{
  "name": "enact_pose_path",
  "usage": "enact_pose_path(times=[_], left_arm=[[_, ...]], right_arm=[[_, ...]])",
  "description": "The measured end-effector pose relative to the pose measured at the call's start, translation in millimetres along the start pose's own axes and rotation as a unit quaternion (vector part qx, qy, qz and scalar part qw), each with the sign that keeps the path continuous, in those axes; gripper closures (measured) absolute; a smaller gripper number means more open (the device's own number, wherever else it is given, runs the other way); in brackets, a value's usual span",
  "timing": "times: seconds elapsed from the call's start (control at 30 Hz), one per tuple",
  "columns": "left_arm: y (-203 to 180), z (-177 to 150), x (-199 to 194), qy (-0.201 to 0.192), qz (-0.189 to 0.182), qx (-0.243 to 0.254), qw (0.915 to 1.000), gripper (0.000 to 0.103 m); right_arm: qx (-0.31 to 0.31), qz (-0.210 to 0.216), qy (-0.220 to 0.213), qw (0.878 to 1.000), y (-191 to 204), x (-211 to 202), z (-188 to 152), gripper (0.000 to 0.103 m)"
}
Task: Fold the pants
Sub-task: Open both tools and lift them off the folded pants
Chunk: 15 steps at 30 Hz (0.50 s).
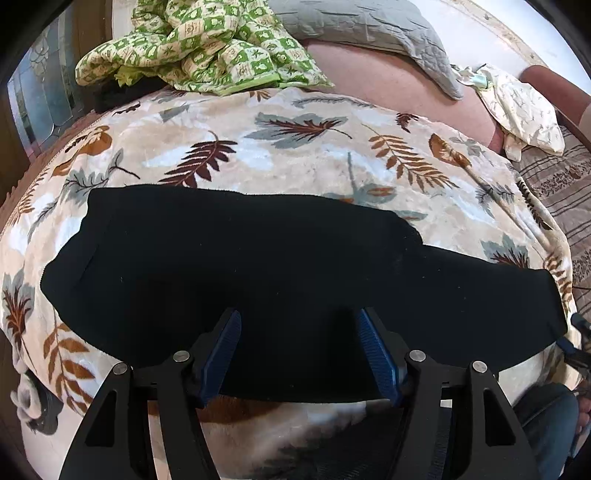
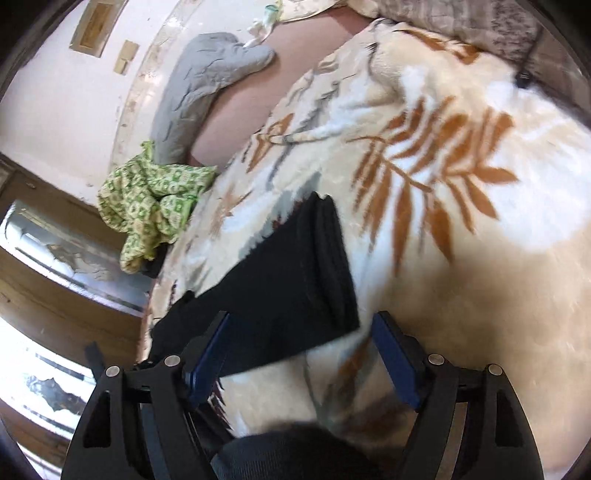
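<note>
Left gripper (image 1: 299, 350) jaws spread wide, nothing between them, blue pads over the near edge of the black pants (image 1: 258, 280). Right gripper (image 2: 299, 354) jaws also wide open, gripping nothing, sitting over the end of the pants (image 2: 291, 295) where the fabric edges stack in layers; whether a pad touches cloth can't be told, the view is motion-blurred. Pants lie flat in a long band across the leaf-print blanket (image 1: 295, 147) on the bed, one end wider, the other tapering toward the right side of the left wrist view, where the right gripper's tip (image 1: 576, 332) shows just beside that end. Beyond the pants: a crumpled green checked cloth (image 1: 199, 44) at the blanket's far edge, a grey quilted pillow (image 1: 369, 26) next to it, a pale printed cloth (image 1: 524, 114) further right, and a striped brown cover (image 1: 565, 192) beside the blanket.
</note>
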<state>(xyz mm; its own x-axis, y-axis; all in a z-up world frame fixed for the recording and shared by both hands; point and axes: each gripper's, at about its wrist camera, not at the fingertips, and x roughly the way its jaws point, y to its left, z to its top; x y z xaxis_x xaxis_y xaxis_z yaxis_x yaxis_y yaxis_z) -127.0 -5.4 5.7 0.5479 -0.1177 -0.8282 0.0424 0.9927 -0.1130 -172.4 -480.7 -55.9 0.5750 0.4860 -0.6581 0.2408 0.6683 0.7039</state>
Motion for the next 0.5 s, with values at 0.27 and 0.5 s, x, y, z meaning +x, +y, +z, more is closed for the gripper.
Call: enact_pose_path(times=[0.27, 0.5], left_arm=[[0, 1, 5, 0.006, 0.002, 0.001, 1.0, 0.037], [-5, 2, 10, 0.014, 0.009, 0.011, 0.9998, 0.035]], right_arm=[[0.035, 0.062, 0.037, 0.997, -9, -1, 3, 0.029], [0.094, 0.044, 0.053, 0.993, -15, 5, 3, 0.035]])
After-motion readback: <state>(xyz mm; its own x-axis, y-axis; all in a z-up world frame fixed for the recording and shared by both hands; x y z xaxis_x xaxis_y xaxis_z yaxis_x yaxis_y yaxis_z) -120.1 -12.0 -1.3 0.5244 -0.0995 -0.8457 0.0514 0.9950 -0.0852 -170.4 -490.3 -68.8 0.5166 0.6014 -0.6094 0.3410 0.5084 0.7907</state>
